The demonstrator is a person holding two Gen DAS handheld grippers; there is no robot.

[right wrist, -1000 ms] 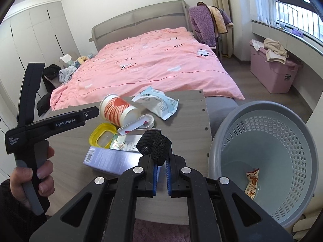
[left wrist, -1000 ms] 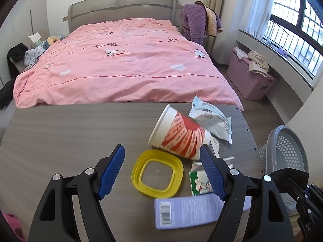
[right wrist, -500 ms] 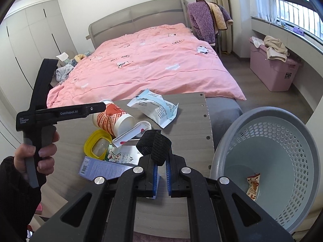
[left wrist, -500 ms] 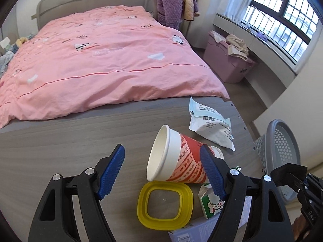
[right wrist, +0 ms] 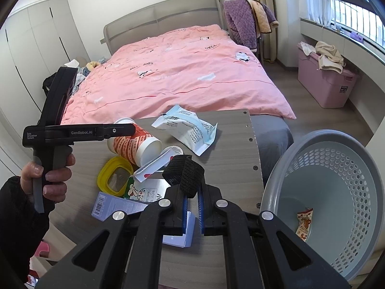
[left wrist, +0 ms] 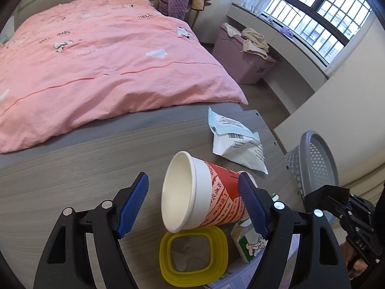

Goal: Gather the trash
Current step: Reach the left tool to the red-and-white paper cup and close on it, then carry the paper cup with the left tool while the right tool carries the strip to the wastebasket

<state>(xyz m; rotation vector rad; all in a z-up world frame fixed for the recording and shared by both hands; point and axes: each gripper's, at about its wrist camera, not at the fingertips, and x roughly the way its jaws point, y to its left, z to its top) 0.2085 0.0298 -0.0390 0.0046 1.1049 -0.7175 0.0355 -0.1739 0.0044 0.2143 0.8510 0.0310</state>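
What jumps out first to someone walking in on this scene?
A big pink bed fills the room behind a wooden table strewn with trash. A red-and-white paper cup lies on its side between the open blue fingers of the left gripper. Right of the table stands a grey basket holding one snack wrapper.

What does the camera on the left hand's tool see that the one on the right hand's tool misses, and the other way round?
Only the left wrist view shows the open mouth of the tipped paper cup, lying between the spread blue pads of the left tool. Only the right wrist view shows the snack wrapper inside the grey basket, and the black fabric band pinched in the right tool. Both show the yellow lid, the blue-and-white pouch and the pink bed.
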